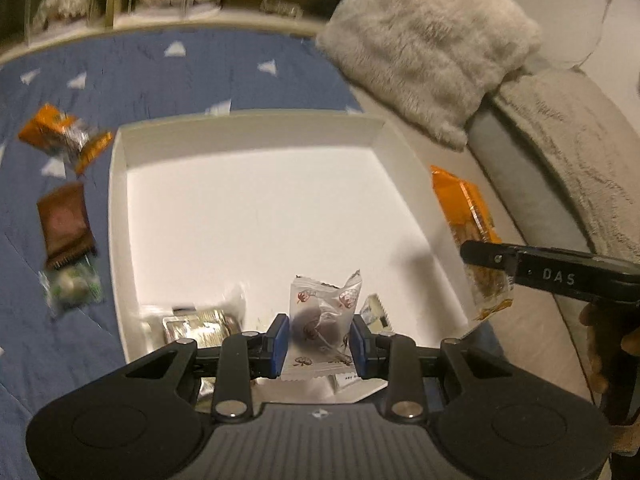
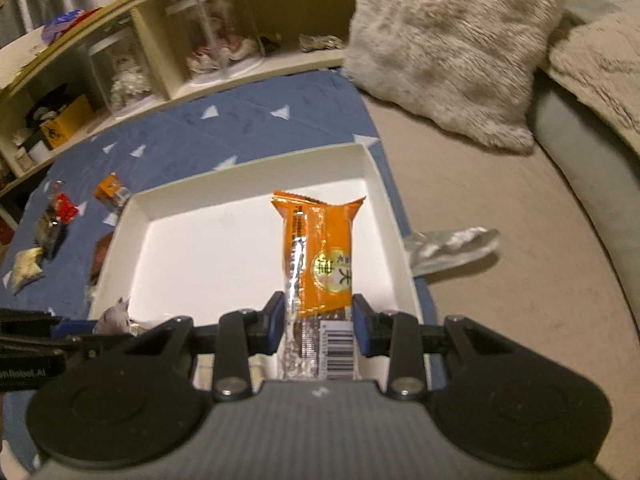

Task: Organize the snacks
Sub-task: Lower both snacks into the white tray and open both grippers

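A white open box (image 1: 120, 208) lies on a blue mat; it also shows in the right wrist view (image 2: 380, 208). My left gripper (image 1: 319, 340) is shut on a white wrapped candy (image 1: 320, 320) over the box's near edge. My right gripper (image 2: 319, 320) is shut on a long orange snack bar (image 2: 324, 248) held above the box; the bar also shows in the left wrist view (image 1: 464, 208) at the box's right side. A few wrapped snacks (image 1: 200, 326) lie in the box's near corner.
Loose snacks lie on the mat left of the box: an orange pack (image 1: 60, 132), a brown pack (image 1: 66, 224), a green-white candy (image 1: 74, 286). A silver wrapper (image 2: 452, 248) lies right of the box. A furry cushion (image 1: 432, 40) and a shelf (image 2: 160, 60) stand behind.
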The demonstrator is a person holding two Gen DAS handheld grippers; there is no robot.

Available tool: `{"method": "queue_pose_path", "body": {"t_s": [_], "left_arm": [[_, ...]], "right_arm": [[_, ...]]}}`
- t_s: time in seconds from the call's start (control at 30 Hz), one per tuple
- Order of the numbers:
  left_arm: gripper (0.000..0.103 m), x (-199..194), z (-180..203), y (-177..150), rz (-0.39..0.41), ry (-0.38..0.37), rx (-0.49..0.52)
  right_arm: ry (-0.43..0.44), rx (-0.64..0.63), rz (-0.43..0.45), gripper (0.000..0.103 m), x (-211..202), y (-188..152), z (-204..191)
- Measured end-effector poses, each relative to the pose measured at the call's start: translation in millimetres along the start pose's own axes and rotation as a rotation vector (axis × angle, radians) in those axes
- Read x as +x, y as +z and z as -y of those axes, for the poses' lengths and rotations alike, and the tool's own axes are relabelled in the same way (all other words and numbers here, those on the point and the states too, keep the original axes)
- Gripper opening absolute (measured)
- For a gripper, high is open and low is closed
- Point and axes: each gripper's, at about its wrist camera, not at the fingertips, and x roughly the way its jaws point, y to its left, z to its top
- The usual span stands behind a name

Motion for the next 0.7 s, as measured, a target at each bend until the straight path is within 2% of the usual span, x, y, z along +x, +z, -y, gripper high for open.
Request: {"method": "queue_pose_path", "body": {"t_s": [0.23, 0.47, 0.57, 0.67, 0.7], "left_arm": [[0.034, 25.9, -12.3, -4.8, -0.077, 0.022, -0.085], [0.035, 34.9, -18.1, -3.6, -0.096, 0.042, -0.107], [0.038, 35.4, -19.2, -3.3, -0.101, 0.046, -0.116], [0.042, 34.5, -20.3, -2.7, -0.11, 0.032, -0.126], [0.042, 33.5, -19.7, -2.6, -0.112, 0.032, -0.125]], "right_arm": [[-0.037, -0.015, -0.045, 0.04, 24.0, -5.1, 12.1], [-0.079, -0.067, -0.069, 0.041, 43.6, 1.2, 14.8], [-0.073, -0.043, -0.096, 0.044, 49.2, 3.1, 19.3], [-0.069, -0.005, -0.094, 0.054, 48.4, 4.4, 24.7], [-0.056, 0.005, -0.097, 0.055, 46.9, 4.3, 26.2]]}}
